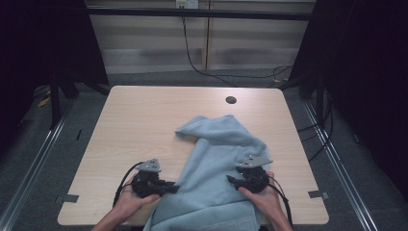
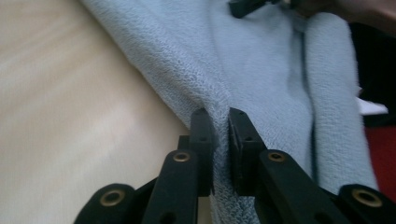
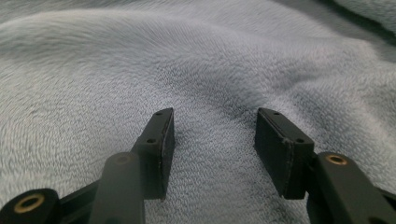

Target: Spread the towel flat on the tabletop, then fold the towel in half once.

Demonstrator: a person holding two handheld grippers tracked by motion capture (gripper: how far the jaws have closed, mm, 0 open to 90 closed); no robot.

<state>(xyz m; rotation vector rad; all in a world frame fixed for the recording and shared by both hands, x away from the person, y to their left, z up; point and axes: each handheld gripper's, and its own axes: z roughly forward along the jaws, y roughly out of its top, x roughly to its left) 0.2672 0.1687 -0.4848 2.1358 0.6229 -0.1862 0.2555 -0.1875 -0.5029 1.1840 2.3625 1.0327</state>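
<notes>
A light blue towel (image 1: 216, 154) lies crumpled on the wooden table (image 1: 144, 120), and its near end hangs over the front edge. My left gripper (image 1: 174, 188) sits at the towel's left edge; in the left gripper view its jaws (image 2: 219, 116) stand almost together with a fold of the towel (image 2: 261, 60) pinched between the pads. My right gripper (image 1: 231, 180) rests on the right part of the towel. Its jaws (image 3: 215, 116) stand wide apart over the fabric (image 3: 187, 56), and the pads press on nothing. A tip of the right gripper (image 2: 247, 5) shows far off in the left gripper view.
Bare tabletop (image 2: 70, 93) spreads to the left of the towel and behind it. A round cable hole (image 1: 231, 100) lies near the back edge. Black cables (image 1: 192, 57) run over the floor beyond the table, and metal rails (image 1: 332, 149) flank both sides.
</notes>
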